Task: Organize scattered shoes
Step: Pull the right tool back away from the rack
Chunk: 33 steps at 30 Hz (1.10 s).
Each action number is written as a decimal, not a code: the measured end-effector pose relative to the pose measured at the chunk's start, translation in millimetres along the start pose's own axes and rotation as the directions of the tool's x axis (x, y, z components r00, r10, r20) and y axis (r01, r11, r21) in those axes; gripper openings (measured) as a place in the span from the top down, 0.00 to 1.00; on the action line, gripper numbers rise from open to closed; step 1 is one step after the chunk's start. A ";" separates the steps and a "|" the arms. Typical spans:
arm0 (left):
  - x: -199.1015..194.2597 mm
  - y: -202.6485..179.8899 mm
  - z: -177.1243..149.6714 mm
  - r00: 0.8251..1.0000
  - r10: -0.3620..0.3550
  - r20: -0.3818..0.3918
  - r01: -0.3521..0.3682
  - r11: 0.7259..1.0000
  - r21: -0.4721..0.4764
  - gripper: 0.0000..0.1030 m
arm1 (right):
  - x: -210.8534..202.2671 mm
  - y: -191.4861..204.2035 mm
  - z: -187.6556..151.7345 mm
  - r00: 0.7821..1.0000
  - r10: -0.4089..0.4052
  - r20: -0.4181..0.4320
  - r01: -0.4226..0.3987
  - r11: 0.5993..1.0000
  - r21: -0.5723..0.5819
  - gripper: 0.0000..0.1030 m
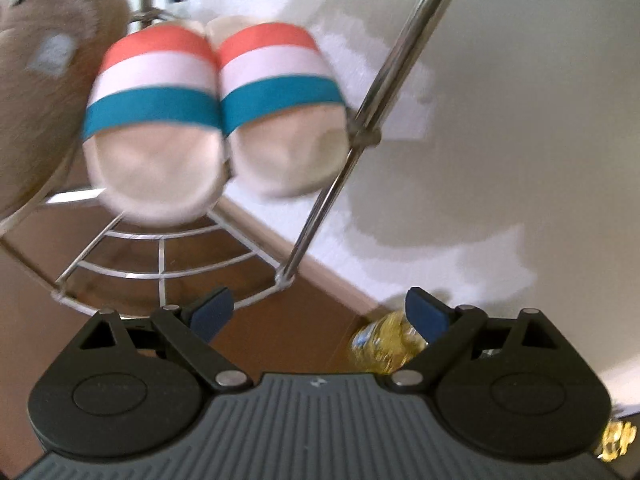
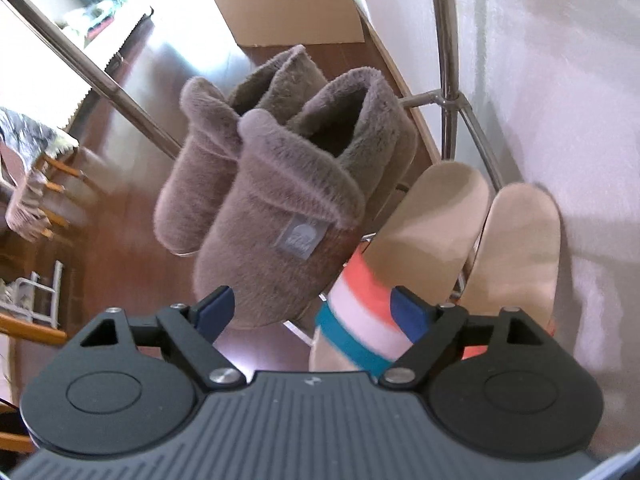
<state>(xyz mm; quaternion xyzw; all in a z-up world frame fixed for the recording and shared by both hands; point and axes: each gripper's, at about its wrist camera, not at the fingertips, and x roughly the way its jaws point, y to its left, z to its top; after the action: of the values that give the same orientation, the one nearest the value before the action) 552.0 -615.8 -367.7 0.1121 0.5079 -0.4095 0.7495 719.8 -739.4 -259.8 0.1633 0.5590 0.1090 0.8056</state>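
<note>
Two striped slide sandals, banded orange, white and teal with cream soles, sit side by side on a chrome wire shoe rack. A brown fuzzy slipper fills the left edge beside them. My left gripper hangs open in front of and below the rack, nothing between its blue pads. In the right wrist view a pair of brown fuzzy slippers rests on the rack, the striped sandals to their right. My right gripper is open just short of the nearer slipper's toe and holds nothing.
The rack's chrome posts stand against a white wall. A crumpled yellow bottle lies on the brown floor by the skirting. A cardboard box stands beyond the rack; wooden chairs are at the far left.
</note>
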 end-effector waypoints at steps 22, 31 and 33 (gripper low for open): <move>-314.9 74.3 -120.1 0.931 0.331 0.157 -0.311 0.941 -0.136 0.03 | -134.6 158.8 -219.8 0.924 -0.346 0.162 0.289 0.911 0.294 0.01; -454.8 59.7 -118.3 0.921 0.341 0.190 -0.309 0.934 -0.181 0.00 | -247.2 260.2 -310.7 0.781 -0.514 0.353 0.349 0.830 0.436 0.00; -477.9 55.2 -116.9 0.913 0.355 0.201 -0.315 0.926 -0.207 0.00 | -256.0 272.8 -313.9 0.779 -0.511 0.364 0.347 0.834 0.428 0.00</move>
<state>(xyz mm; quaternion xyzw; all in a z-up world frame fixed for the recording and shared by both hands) 442.8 -273.4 -27.3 0.0840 0.4221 -0.2399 0.8702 337.9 -535.0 -34.2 0.1863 0.3824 -0.2199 0.8779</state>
